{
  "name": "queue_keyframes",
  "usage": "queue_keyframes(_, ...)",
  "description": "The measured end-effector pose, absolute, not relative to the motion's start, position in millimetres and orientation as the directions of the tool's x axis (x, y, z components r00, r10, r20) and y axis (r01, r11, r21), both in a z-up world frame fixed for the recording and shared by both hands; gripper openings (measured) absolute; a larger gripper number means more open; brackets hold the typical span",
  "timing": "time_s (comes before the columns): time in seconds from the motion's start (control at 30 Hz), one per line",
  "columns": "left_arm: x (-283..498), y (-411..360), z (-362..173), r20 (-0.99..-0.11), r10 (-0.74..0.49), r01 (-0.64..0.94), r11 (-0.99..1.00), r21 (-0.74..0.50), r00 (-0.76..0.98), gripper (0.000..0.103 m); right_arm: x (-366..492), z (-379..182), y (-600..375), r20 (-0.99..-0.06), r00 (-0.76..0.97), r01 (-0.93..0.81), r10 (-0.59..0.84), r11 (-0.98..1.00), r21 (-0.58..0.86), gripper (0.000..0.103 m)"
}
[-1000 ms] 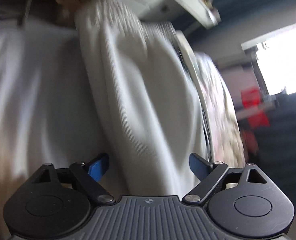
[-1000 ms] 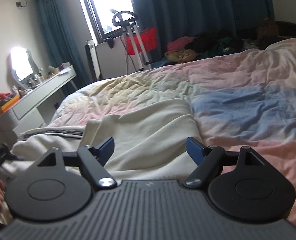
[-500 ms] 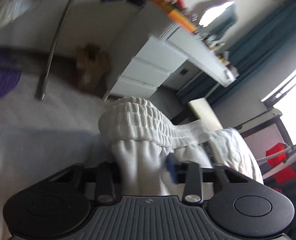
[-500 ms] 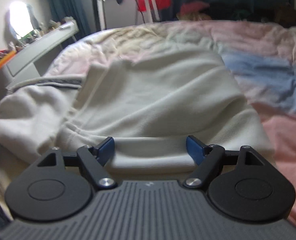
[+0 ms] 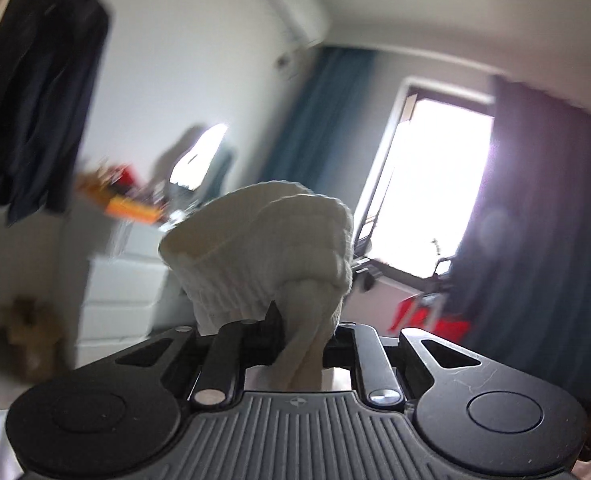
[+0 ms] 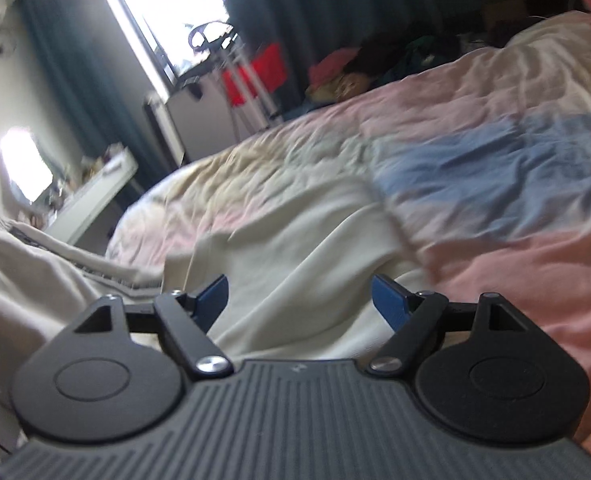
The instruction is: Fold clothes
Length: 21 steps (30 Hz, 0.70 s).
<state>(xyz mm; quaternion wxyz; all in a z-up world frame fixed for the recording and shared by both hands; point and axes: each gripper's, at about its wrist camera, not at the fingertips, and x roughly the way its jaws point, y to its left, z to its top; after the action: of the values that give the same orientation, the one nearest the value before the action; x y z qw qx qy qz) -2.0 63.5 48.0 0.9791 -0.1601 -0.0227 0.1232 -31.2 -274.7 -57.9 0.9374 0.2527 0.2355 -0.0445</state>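
The left claw (image 5: 301,334), wide open 1 second ago, is closing on the ribbed waistband (image 5: 263,240) of the cream garment (image 6: 295,256) and has swung it up off the bed (image 6: 495,168) to face the window (image 5: 427,188). The right claw (image 6: 299,296) stays open, hovering over the garment's flat part on the bed. With 1 end gripped, the fold can likely begin.
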Motion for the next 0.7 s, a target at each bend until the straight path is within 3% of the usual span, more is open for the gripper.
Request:
queue_keyframes(0.17,-3,-51,42,0.088,0.122,-0.098,0.966,-0.240,0.989,0.015,-39,-46,-317,-0.402,0.904,0.341,-0.148,0.816,0.467,0.081)
queue_keyframes(0.3,-7,-138,-2,0.072,-0.008,0.016,0.994,-0.109,0.997,0.014,-50,-46,-354,-0.389,0.895,0.409,-0.218,0.750,0.520,0.081)
queue_keyframes(0.37,0,-172,-37,0.000,-0.092,0.092,0.996,-0.018,0.996,0.014,-55,-50,-368,-0.395,0.887,0.437,-0.240,0.715,0.545,0.082)
queue_keyframes(0.47,4,-205,-95,-0.201,-0.227,0.248,0.964,0.090,0.953,0.015,-57,-58,-381,-0.412,0.880,0.453,-0.236,0.679,0.578,0.083)
queue_keyframes(0.57,7,-202,-123,-0.294,-0.276,0.324,0.937,0.127,0.915,0.019,-54,-63,-386,-0.421,0.885,0.438,-0.200,0.666,0.604,0.083)
queue_keyframes(0.67,14,-193,-129,-0.362,-0.290,0.363,0.919,0.154,0.886,0.045,-47,-68,-384,-0.425,0.895,0.398,-0.137,0.673,0.623,0.083)
queue_keyframes(0.7,17,-189,-125,-0.381,-0.287,0.370,0.915,0.163,0.879,0.063,-45,-69,-383,-0.423,0.900,0.378,-0.105,0.670,0.639,0.083)
